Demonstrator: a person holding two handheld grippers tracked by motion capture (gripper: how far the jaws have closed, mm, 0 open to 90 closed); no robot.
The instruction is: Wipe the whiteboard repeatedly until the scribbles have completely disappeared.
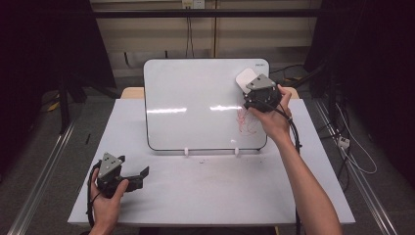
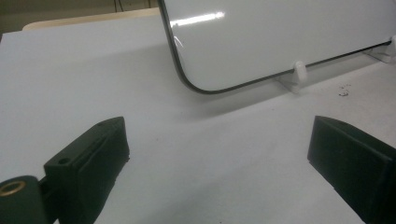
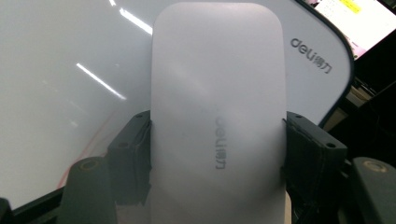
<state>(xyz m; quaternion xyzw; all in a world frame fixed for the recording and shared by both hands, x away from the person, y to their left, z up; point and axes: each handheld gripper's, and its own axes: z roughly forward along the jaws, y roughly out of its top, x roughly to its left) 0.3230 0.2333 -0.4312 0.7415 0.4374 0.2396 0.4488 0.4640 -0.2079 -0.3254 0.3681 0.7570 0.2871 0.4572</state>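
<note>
At the lower left of the high view, the left gripper point(image 1: 143, 173) sits low on the white surface point(image 1: 205, 191), its jaws wide apart with nothing between them. Farther up, at the upper right, the right gripper point(image 1: 250, 84) squeezes a white eraser point(image 1: 245, 78) against the whiteboard point(image 1: 195, 98), just above red scribbles point(image 1: 246, 122).

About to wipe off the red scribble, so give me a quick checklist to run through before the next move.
1. Eraser clamped in right claw: ok.
2. Eraser at the whiteboard's upper right: ok.
3. Red scribble remains below the eraser: not ok, uncleaned.
4. Eraser face flat on the board: cannot tell.
5. Left claw open, on the table, apart from the board: ok.
6. Board seated in its white feet: ok.
</note>
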